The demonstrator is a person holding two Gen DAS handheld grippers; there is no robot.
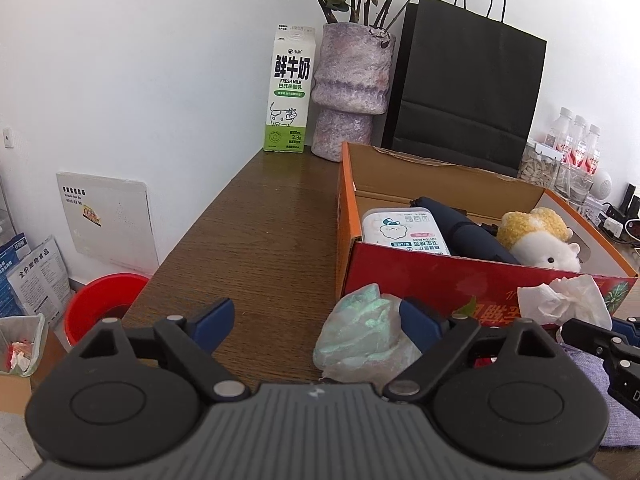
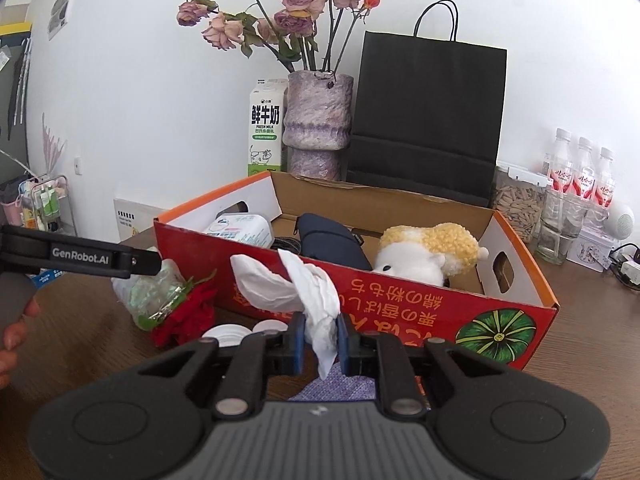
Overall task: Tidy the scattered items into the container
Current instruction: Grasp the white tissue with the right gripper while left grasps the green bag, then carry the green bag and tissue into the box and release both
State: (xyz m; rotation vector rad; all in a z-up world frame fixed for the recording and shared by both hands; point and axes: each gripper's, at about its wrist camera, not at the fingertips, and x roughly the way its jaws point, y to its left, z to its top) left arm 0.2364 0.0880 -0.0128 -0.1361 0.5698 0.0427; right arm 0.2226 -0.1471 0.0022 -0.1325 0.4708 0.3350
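Observation:
The red and orange cardboard box (image 1: 420,268) (image 2: 400,312) stands on the wooden table and holds a plush toy (image 2: 424,256), a dark pouch (image 2: 328,240) and a cotton-bud box (image 1: 400,228). My right gripper (image 2: 320,340) is shut on a crumpled white tissue (image 2: 316,300) (image 1: 560,300) just in front of the box's near wall. My left gripper (image 1: 318,322) is open, and a crumpled greenish plastic wrap (image 1: 360,340) (image 2: 156,292) lies between its fingers, against the right one. A red fabric rose (image 2: 188,312), white caps (image 2: 224,334) and a purple cloth (image 2: 332,392) lie on the table nearby.
A milk carton (image 1: 288,92), a purple vase (image 1: 352,92) of dried roses and a black paper bag (image 1: 468,92) line the wall behind the box. Water bottles (image 2: 580,176) and a seed jar (image 2: 516,204) stand at right. A red bucket (image 1: 100,304) sits below the table's left edge.

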